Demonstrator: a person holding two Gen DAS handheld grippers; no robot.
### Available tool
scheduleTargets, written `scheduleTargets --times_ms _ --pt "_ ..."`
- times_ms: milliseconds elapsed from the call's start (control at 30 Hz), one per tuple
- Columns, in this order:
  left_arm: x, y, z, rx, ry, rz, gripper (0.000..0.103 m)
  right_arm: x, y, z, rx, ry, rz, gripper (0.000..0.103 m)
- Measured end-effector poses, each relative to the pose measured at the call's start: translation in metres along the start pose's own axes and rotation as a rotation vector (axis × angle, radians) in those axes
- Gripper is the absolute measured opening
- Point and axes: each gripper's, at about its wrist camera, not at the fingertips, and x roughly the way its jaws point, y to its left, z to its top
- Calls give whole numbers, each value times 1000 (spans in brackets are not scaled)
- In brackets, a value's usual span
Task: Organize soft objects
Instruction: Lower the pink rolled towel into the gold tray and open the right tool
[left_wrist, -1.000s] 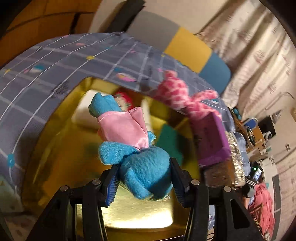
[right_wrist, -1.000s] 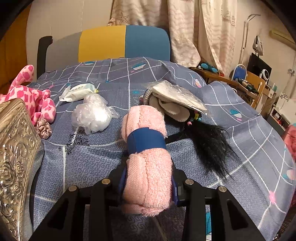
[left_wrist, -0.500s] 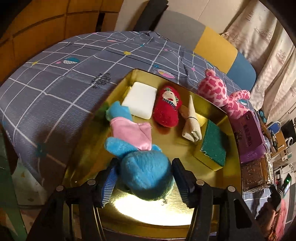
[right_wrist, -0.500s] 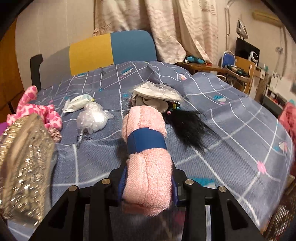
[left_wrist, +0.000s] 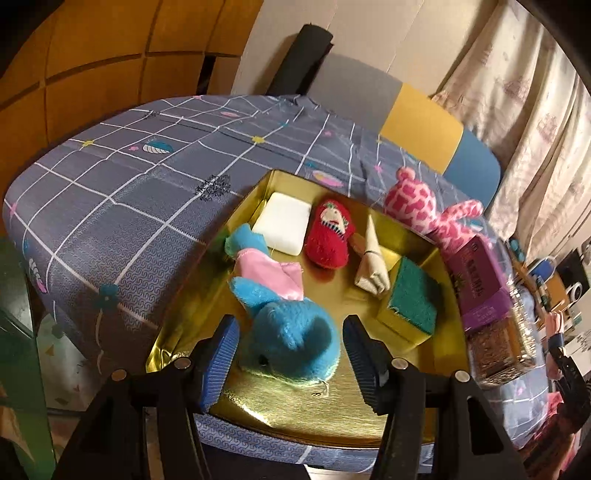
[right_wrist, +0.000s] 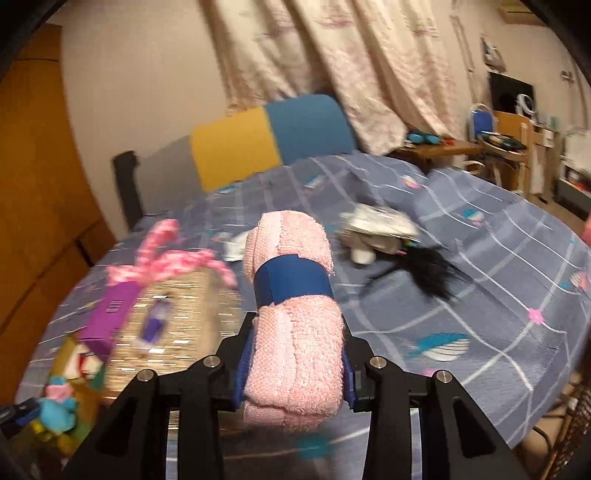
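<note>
The left gripper (left_wrist: 290, 360) stands spread, its blue ribbed pads (left_wrist: 221, 354) clear on both sides of the blue plush toy (left_wrist: 291, 332); its jaws have just been opening, with the toy between them but not pinched; the toy lies on the floor of the gold tray (left_wrist: 424, 402), its head near the gripper and its pink satin garment (left_wrist: 267, 271) further in; beyond it, in the far left corner of the tray, lies a white sponge block (left_wrist: 284, 221); just right of that a red plush piece (left_wrist: 330, 240), then a rolled beige cloth (left_wrist: 373, 266), then a green-topped yellow sponge (left_wrist: 413, 301) against the right wall; outside the tray on the right stand a purple box (left_wrist: 476, 280) and a glittery case (left_wrist: 498, 347), and behind them sprawls a pink spotted plush (left_wrist: 417, 206); all of it sits on a surface covered in a blue-grey checked cloth (left_wrist: 129, 192).

The right gripper (right_wrist: 293, 376) pinches a rolled pink towel (right_wrist: 295, 325), bound by a blue band (right_wrist: 291, 278), its pads pressed into the near part of the roll; the roll is held above the checked cloth; to its left, blurred, lies the glittery case, with the purple box and the pink spotted plush beside it; far right of the towel lie a white bundle (right_wrist: 376, 229) and a black hairpiece (right_wrist: 428, 269); the tray with the blue plush toy shows at the lower left edge.
</note>
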Motion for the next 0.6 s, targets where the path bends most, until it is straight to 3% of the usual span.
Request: scheduleTargets --times_ms 167,367,600 --pt "-5 3 -1 -17 -7 -66 59 -15 51 2 -57 -5 126 39" --pt "-12 -3 -6 13 -19 -93 59 -22 128 -7 -173 32 311 39" --pt "-16 -3 -7 26 -24 -109 58 -1 218 -43 -342 197 525 39"
